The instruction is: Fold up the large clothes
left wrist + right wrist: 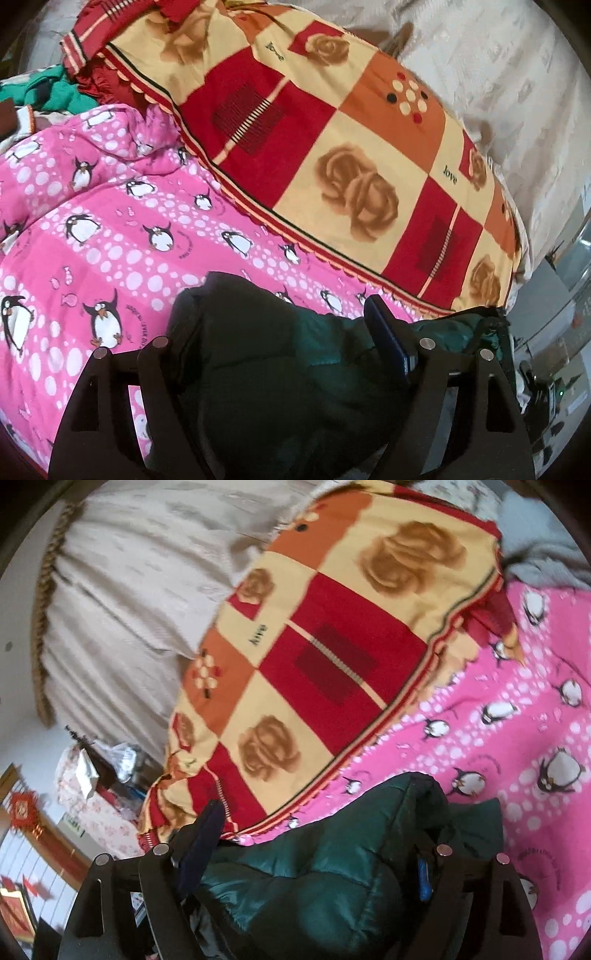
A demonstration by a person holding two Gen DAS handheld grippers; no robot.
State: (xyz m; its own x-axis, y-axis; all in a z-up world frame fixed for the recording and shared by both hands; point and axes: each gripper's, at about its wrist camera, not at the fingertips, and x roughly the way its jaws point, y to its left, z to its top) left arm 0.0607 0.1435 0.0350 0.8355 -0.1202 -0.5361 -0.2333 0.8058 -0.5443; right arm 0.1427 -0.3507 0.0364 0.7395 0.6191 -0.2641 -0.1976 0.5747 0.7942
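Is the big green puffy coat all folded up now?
Partly, it seems. The green coat lies bunched in a thick bundle on the pink penguin blanket. Both the left gripper and right gripper are open, gripping nothing. Whether more folds or tidying remain, I can't tell.

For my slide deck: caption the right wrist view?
Open right tool above a dark green puffer jacket on a pink penguin quilt.

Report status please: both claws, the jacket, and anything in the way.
Left claw open, jacket loose between fingers. Right claw open, same jacket below. Jacket bunched on pink blanket. Patterned pillow close behind.
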